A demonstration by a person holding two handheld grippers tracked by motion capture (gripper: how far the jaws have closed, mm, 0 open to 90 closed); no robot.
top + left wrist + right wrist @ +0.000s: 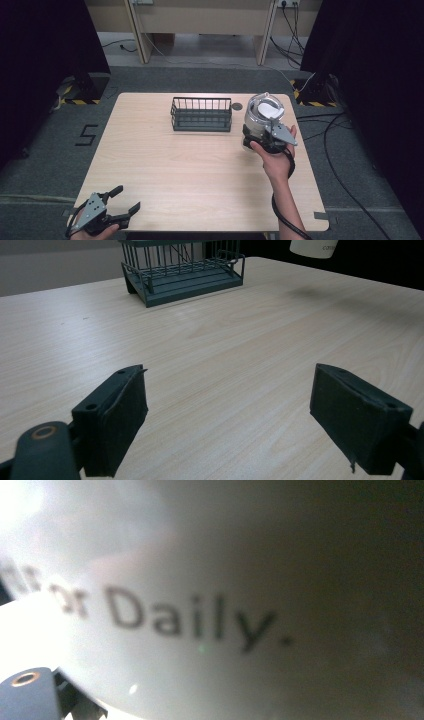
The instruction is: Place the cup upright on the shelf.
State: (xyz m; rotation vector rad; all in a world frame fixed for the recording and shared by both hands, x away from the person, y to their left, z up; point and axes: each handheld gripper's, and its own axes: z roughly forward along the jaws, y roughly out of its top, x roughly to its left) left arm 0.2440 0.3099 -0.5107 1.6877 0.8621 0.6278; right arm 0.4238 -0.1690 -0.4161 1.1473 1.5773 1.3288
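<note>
The right gripper [263,135] is clamped on a white jar [262,116] with a clear lid, its fingers shut around the lower body. The jar is upright and, judging by the left gripper view, lifted clear of the tabletop [190,165], over the right side and just beside the dark wire basket [201,114]. Up close in the right gripper view, the jar's white wall [210,580] carries blurred grey lettering ending in "Daily." The left gripper [121,205] rests low at the near left corner of the tabletop, well apart from the jar, its fingers [117,422] spread wide with only bare wood between them.
</note>
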